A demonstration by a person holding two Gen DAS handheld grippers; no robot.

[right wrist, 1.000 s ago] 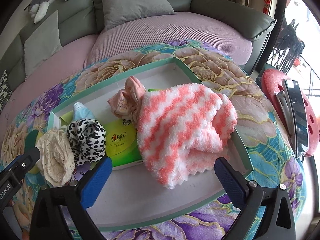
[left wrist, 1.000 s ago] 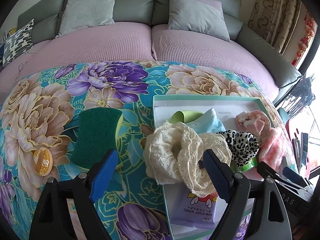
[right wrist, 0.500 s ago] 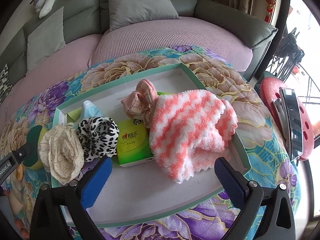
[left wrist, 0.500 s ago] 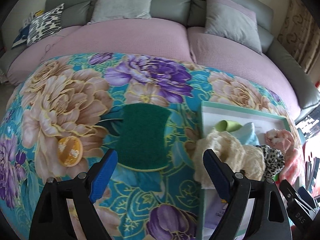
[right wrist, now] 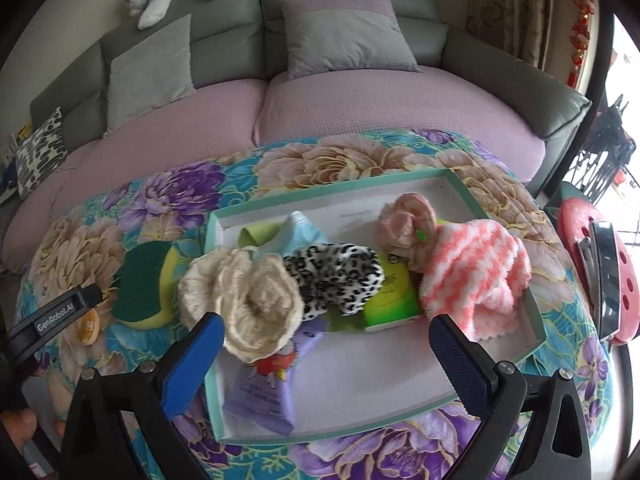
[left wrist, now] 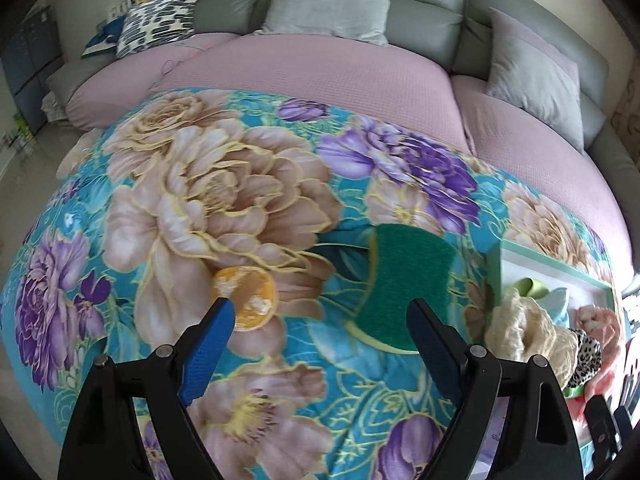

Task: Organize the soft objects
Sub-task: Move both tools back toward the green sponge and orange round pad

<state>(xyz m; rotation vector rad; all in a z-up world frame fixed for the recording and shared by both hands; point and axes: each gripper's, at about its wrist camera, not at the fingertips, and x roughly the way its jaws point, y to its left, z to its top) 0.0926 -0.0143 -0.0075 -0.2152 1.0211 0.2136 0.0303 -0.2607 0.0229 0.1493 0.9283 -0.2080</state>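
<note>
While both claws hang over the floral tabletop (left wrist: 208, 208):
Left claw (left wrist: 320, 336): wide open, empty, above green sponge (left wrist: 404, 280).
Right claw (right wrist: 324, 344): wide open, empty.
Tray (right wrist: 532, 332): holds cream scrunchie (right wrist: 244, 300), leopard scrunchie (right wrist: 340, 280), striped cloth (right wrist: 476, 276).
Sponge: outside tray, just left.

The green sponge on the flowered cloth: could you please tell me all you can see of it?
The sponge has a dark green scouring face on top and a yellow foam layer beneath, with pinched sides. It lies flat on the flowered cloth, outside the tray's left wall, free of both grippers.
</note>
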